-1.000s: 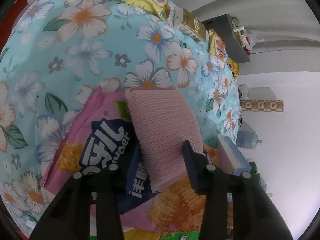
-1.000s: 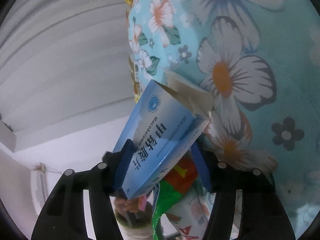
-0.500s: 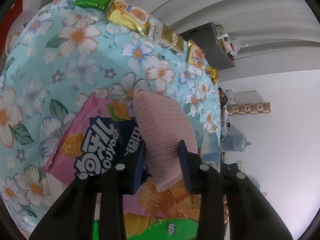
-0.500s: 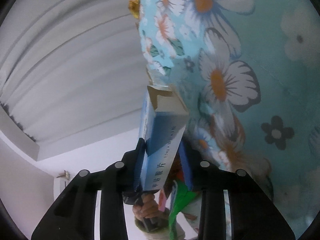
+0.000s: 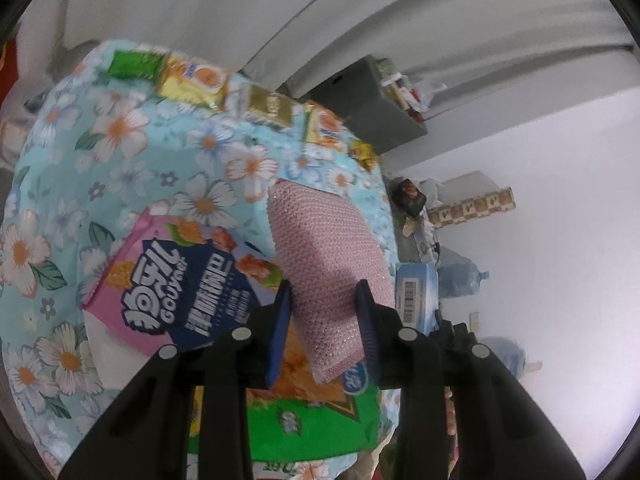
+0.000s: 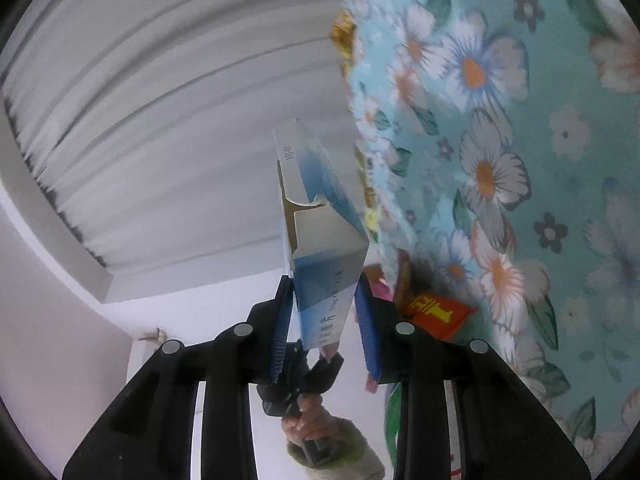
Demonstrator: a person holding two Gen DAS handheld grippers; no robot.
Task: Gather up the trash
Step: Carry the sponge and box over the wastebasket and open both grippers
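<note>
My left gripper point(image 5: 324, 312) is shut on a pink knitted cloth point(image 5: 324, 256) and holds it above the floral tablecloth point(image 5: 120, 132). Under it lie a pink and blue snack bag point(image 5: 176, 284) and a green packet point(image 5: 312, 424). My right gripper point(image 6: 324, 312) is shut on a blue and white cardboard box point(image 6: 320, 248) with an open flap, held off the table's edge. The same box point(image 5: 414, 296) shows at the right in the left wrist view.
Yellow and green snack packets point(image 5: 192, 76) and a gold box point(image 5: 272, 106) line the table's far edge. A red packet point(image 6: 436, 314) lies near the table's edge. A grey shelf point(image 5: 368, 100) and water jugs point(image 5: 460, 280) stand beyond. Grey curtains hang behind.
Both grippers have lifted and pulled back from the table. The left rose with the pink cloth; the right swung the box out past the table's edge.
</note>
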